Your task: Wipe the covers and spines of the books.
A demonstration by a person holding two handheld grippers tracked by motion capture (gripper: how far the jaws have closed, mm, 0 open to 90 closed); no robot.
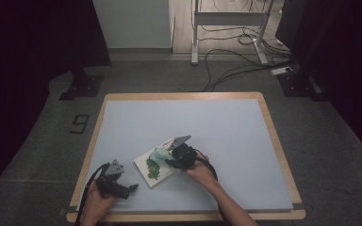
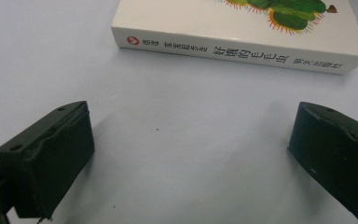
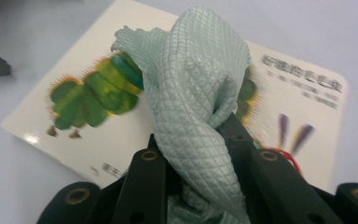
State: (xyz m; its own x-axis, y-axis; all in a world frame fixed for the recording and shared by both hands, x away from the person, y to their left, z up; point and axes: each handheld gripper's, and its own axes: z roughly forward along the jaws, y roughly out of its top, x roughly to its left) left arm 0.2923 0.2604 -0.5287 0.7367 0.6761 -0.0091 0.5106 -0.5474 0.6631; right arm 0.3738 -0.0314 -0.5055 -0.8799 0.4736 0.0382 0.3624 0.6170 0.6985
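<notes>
A white picture book [image 1: 152,169] with a green caterpillar on its cover lies flat on the pale blue mat [image 1: 226,136]. My right gripper [image 1: 168,154] is over the book, shut on a bunched pale green cloth [image 1: 160,153]. In the right gripper view the cloth [image 3: 196,107] bulges out from between the jaws above the book's cover [image 3: 303,102]. My left gripper [image 1: 133,187] rests on the mat near the front left, open, with nothing between its jaws. In the left gripper view the book's spine [image 2: 242,53] lies a little beyond the open gripper [image 2: 191,149].
The mat covers a wooden table [image 1: 283,155] with bare edges. Beyond the table are a dark floor, loose cables [image 1: 235,66] and a metal desk frame [image 1: 226,28]. A dark curtain hangs at each side.
</notes>
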